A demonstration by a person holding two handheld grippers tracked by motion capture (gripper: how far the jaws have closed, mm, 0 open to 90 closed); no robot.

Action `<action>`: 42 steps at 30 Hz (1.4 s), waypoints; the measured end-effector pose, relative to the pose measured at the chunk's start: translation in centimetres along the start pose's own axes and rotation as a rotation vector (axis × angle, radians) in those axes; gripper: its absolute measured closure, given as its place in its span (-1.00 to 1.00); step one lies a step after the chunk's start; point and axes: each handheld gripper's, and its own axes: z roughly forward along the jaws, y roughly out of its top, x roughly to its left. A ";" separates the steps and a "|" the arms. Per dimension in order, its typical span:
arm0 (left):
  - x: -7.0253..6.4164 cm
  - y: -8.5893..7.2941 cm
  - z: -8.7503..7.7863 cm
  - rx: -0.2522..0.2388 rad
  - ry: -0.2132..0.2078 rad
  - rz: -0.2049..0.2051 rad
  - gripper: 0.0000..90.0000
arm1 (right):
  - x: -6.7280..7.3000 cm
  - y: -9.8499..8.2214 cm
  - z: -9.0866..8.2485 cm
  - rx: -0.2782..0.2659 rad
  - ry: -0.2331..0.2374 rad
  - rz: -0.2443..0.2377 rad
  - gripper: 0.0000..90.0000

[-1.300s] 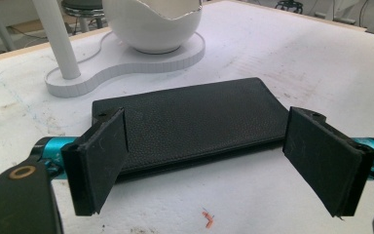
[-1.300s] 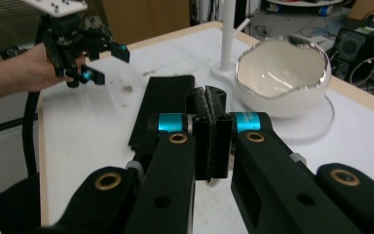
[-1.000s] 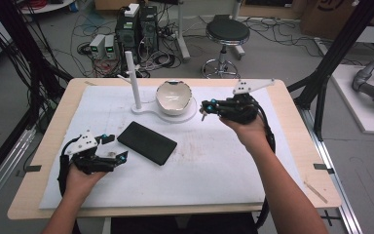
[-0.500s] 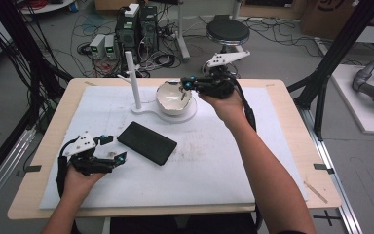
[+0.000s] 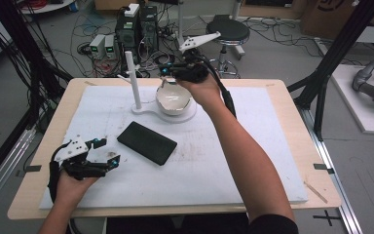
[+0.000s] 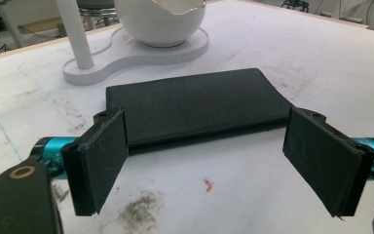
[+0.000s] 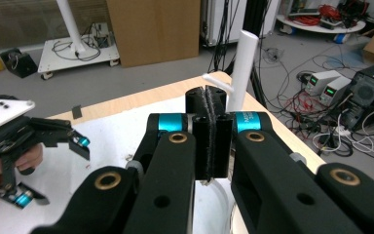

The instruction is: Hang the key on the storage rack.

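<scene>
The right gripper [image 5: 168, 72], jaws pressed together, is hovering over the white bowl [image 5: 173, 100]; the left gripper [image 5: 104, 152] is waiting spread, the black case [image 5: 146, 142] lying untouched just ahead.

So there's a flat black case [image 5: 146, 143], rectangular with a slightly pebbled, leathery surface and rounded corners, lying flat on the white sheet covering the worktop [image 5: 253, 146], set at an angle, roughly mid-sheet. Behind it, apart from it, sits a white stand [image 5: 141, 108]: a flat, peanut-shaped base with a thin upright white post [image 5: 134, 78] on one end and a white bowl [image 5: 174, 100] on the other. The bowl's rim looks jagged, kind of like a cracked eggshell. It's sitting upright.
</scene>
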 end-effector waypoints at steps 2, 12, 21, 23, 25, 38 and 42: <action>0.1 -0.1 -0.2 0.001 0.006 0.003 -0.63 | 0.1 0.7 1.1 0.010 0.005 0.000 1.00; 0.2 -0.2 -0.2 0.007 0.005 0.002 -0.63 | 0.2 2.4 6.3 0.047 0.007 -0.009 1.00; 0.1 -0.1 0.3 0.012 -0.008 0.008 -0.63 | -0.2 2.1 9.6 0.079 -0.029 0.005 1.00; 0.1 -0.1 0.4 0.012 -0.010 0.006 -0.63 | -0.2 2.1 9.8 0.086 -0.027 0.008 1.00; 0.1 -0.1 0.4 0.013 -0.011 0.005 -0.63 | 0.0 2.1 10.4 0.097 -0.040 -0.008 1.00; 0.1 -0.1 0.2 0.008 -0.011 0.002 -0.63 | 0.5 2.4 12.0 0.127 -0.069 -0.045 1.00; 0.1 -0.1 0.3 0.008 -0.013 0.004 -0.63 | 0.6 2.4 12.1 0.134 -0.078 -0.060 1.00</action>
